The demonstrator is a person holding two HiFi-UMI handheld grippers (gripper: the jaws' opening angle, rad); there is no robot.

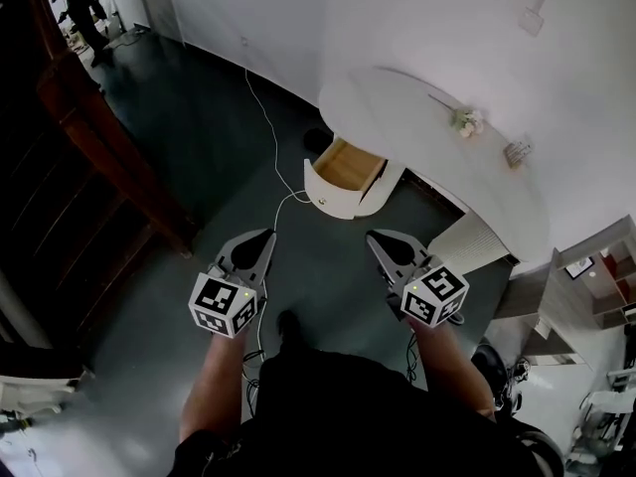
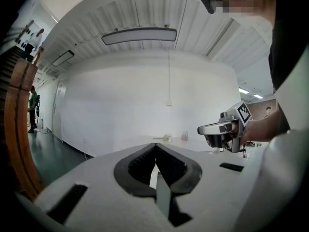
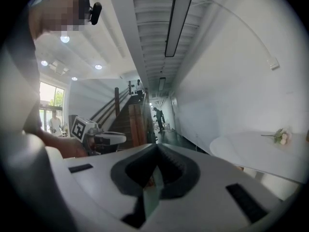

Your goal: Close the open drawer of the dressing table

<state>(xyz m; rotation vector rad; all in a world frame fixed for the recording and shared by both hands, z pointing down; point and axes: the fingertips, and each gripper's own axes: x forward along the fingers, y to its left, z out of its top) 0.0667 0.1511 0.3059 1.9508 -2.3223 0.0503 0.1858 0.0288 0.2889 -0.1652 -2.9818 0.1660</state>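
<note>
Drawer (image 1: 346,172) open, jutting from the table (image 1: 417,117) ahead of you.
Your left gripper (image 1: 263,238) and right gripper (image 1: 376,238) hang over the floor (image 1: 199,117) short of it, jaws pressed together on nothing.

white cable (image 1: 274,142), wooden staircase (image 1: 94,132) (left side), flower (image 1: 467,120)

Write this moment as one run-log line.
drawer: open | left hand-held gripper: shut, empty | right hand-held gripper: shut, empty | drawer contact: none

Drawer (image 1: 348,167) back under dressing table (image 1: 397,112), small item (image 1: 517,152) unidentifiable
</note>
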